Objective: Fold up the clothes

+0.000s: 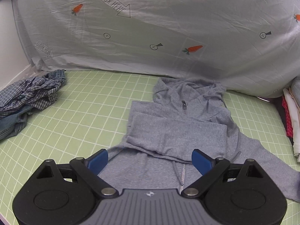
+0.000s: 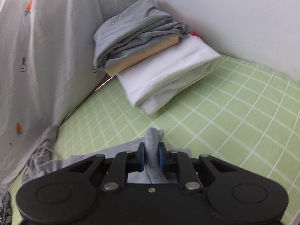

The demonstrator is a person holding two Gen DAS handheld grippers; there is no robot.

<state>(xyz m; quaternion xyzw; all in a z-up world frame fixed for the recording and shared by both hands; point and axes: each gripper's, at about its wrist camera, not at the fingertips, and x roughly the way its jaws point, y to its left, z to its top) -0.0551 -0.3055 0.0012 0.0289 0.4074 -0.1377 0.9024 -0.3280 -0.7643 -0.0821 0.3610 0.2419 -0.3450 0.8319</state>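
A grey zip hoodie [image 1: 180, 123] lies on the green checked sheet [image 1: 84, 116], hood toward the back, one sleeve folded across its chest and the other trailing off to the right. My left gripper [image 1: 150, 159] hovers over the hoodie's lower part, open, nothing between its blue pads. In the right wrist view my right gripper [image 2: 151, 154] is shut on a bunched piece of the grey hoodie fabric [image 2: 152, 142], lifted a little off the sheet [image 2: 215, 123]. More of the hoodie [image 2: 43, 161] shows at the lower left of that view.
A crumpled pile of blue checked and denim clothes [image 1: 28, 97] lies at the left. A carrot-print cloth [image 1: 150, 28] hangs behind. A stack of folded clothes [image 2: 155, 56], grey on tan on white, sits by the wall; its edge [image 1: 292, 120] shows at the right.
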